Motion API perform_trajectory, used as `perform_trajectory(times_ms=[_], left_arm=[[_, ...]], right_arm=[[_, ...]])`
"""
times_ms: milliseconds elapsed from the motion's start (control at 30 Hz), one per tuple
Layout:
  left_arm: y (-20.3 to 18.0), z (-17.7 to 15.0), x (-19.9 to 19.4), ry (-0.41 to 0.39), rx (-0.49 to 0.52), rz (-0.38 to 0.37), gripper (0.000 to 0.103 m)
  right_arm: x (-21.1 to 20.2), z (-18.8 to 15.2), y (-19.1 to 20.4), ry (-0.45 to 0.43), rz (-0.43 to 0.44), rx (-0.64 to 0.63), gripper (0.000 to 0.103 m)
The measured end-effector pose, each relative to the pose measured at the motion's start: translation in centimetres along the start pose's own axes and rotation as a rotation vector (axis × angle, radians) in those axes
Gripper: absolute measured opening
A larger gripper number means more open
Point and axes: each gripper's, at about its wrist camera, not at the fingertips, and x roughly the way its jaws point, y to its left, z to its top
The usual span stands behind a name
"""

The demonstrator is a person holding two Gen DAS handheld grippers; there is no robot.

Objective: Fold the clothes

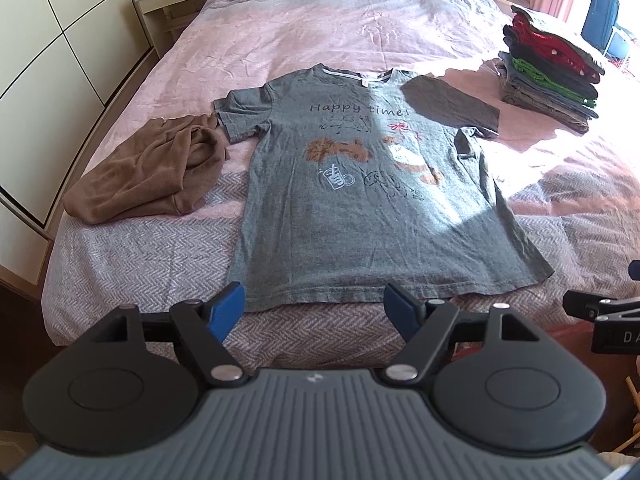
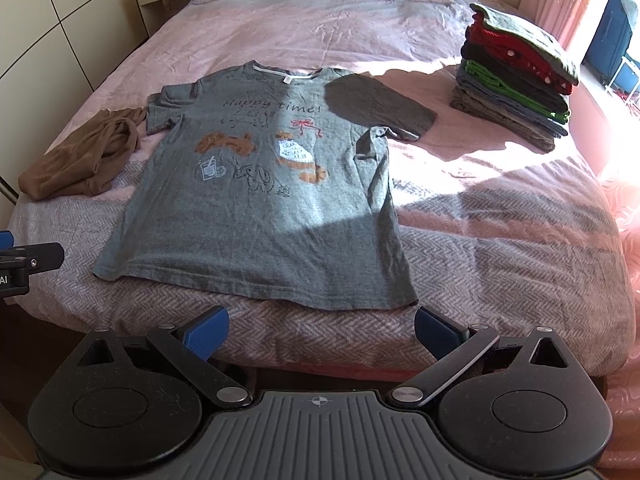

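Shirt: one grey T-shirt (image 1: 360, 208) lies flat, print side up, near the foot edge of the bed (image 1: 132, 256), collar toward the head edge and hem toward the grippers.
Long axis: it runs from hem to collar, straight away from both grippers; the sleeve on the window side is partly turned in over the body, which is creased there.
Left hand-held gripper (image 1: 314, 308): jaws spread wide, nothing between them, hovering just short of the hem, over its middle part.
Right hand-held gripper (image 2: 322, 332): jaws also spread and empty, off the foot edge, just short of the hem's window-side corner.
Nearer hand: judging by both views, the left is closer to the wardrobe-side corner of the hem, the right to the window-side one; each would likely take its own side.
Waiting: one crumpled brown garment (image 1: 148, 176) beside the shirt, touching its sleeve, toward the wardrobe-side edge.
Finished: one stack of folded clothes (image 2: 516, 80) by the window-side edge, well apart from the shirt; the layers cannot be counted exactly.
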Motion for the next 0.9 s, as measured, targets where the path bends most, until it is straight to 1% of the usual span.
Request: perform_trajectory(times_ms=[267,433,533,700,833,900], left_arm=[[-0.2,1.7,1.4,0.019,0.018,-0.010,0.074],[0.2,3.2,3.8,0.062,0.017,-0.017,0.074],[1.0,4.3,5.7,0.081,-0.006,-0.033,0.074],[4.4,7.3,10.1,0.099,-0.103,-0.074,0.073],[8.8,10.4,15.6,0.130,-0.244,-0.086,0.072],[11.0,12.1,18.9,0.140,-0.306,-0.098,0.065]], right_arm=[[1.0,1.4,-0.7,0.016,-0.007,0.017,0.101],[2.8,2.6,-1.1,0.057,-0.003,0.043,0.101],[4.4,3.6,-1.5,0.082,-0.003,0.072,0.101],[7.8,6.5,-2.8,0.104,-0.024,0.135,0.101],[11.0,9.7,-4.2,0.095,-0.053,0.203,0.101],[12.7,11.6,-4.9,0.091,-0.073,0.236,0.101]])
